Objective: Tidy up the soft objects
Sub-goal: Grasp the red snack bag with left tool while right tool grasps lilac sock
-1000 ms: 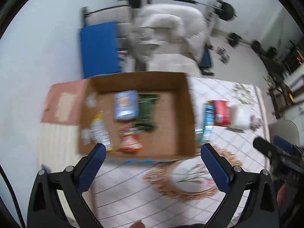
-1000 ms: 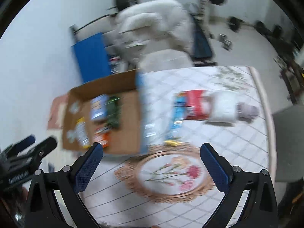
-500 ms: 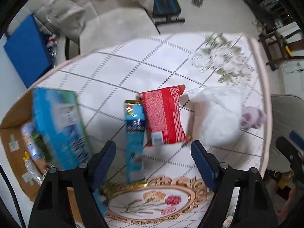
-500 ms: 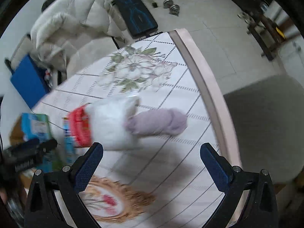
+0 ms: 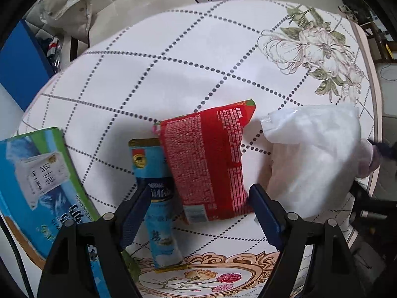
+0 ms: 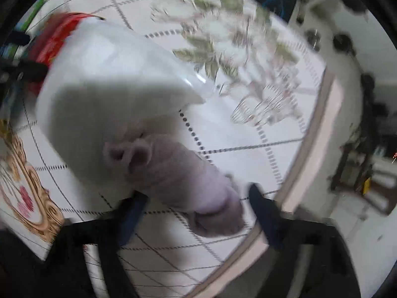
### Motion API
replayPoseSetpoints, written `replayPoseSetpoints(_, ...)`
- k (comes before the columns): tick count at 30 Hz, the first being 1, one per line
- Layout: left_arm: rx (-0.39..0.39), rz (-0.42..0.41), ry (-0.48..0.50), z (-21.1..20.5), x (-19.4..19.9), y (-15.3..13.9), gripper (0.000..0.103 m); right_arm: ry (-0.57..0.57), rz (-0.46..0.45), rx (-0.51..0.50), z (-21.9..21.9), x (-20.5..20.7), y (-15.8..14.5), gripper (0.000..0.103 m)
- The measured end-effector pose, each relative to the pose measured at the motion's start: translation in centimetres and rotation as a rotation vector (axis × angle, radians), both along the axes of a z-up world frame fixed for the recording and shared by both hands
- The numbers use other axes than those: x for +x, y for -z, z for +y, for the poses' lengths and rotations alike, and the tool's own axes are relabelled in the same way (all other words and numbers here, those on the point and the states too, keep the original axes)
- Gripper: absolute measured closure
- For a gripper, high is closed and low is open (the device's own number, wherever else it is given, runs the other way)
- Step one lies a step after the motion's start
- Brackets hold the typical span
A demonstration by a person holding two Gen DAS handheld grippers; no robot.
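A red snack packet [image 5: 211, 159] lies on the tablecloth between a light blue packet [image 5: 156, 198] and a white soft bag [image 5: 312, 156]. My left gripper [image 5: 198, 211] is open just above the red packet's near end. A rolled lilac cloth [image 6: 183, 173] lies against the white bag [image 6: 104, 94] near the table's right edge. My right gripper [image 6: 196, 211] is open, with its fingers on either side of the cloth's near end. The right view is blurred.
A blue and green box flap [image 5: 37, 183] stands at the left. A gold-framed flower print [image 5: 206, 275] marks the tablecloth's near part. The table's pink edge [image 6: 305, 159] runs close to the right gripper, with floor and furniture beyond.
Both grippers have moved from the cardboard box to the right and dropped low over the table. The left now hangs over the red packet, the right around the lilac cloth.
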State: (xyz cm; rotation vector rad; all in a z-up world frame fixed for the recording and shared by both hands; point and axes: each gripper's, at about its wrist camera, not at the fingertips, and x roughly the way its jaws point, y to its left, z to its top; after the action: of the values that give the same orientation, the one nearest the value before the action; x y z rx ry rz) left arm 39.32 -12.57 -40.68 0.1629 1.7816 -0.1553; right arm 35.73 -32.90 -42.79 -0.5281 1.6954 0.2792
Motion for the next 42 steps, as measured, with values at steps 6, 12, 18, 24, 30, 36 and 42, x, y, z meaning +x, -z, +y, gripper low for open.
replayPoseSetpoints(6,0.015,-0.034,-0.052,1.1,0.7,1.0,0.032,0.588,0.132,0.207,-6.5,0.8,0.8,0.051)
replayPoseSetpoints(12,0.05,-0.055,0.009,-0.3,0.6,1.4,0.034,0.637,0.171,0.254,-7.6,-0.2,1.5,0.036)
replayPoseSetpoints(18,0.009,-0.047,-0.014,-0.8,-0.6,0.1,0.059,0.633,0.064,0.175,-8.1,-1.7,0.8,0.07)
replayPoseSetpoints(24,0.046,-0.066,0.043,-0.4,-6.8,-0.6,0.06,0.678,0.092,0.193,-8.7,-8.6,0.8,0.072)
replayPoseSetpoints(30,0.035,0.005,0.056,-0.3,-14.6,0.0,0.06,0.763,0.173,0.259,-8.7,-16.2,0.7,0.072)
replayPoseSetpoints(36,0.002,0.026,-0.023,0.5,-16.7,1.4,0.055,0.733,0.159,0.256,-7.7,-18.2,0.7,0.054)
replayPoseSetpoints(42,-0.001,-0.003,-0.024,0.4,-16.1,1.8,0.051,0.554,-0.021,0.115,-6.3,-16.9,-3.1,0.041)
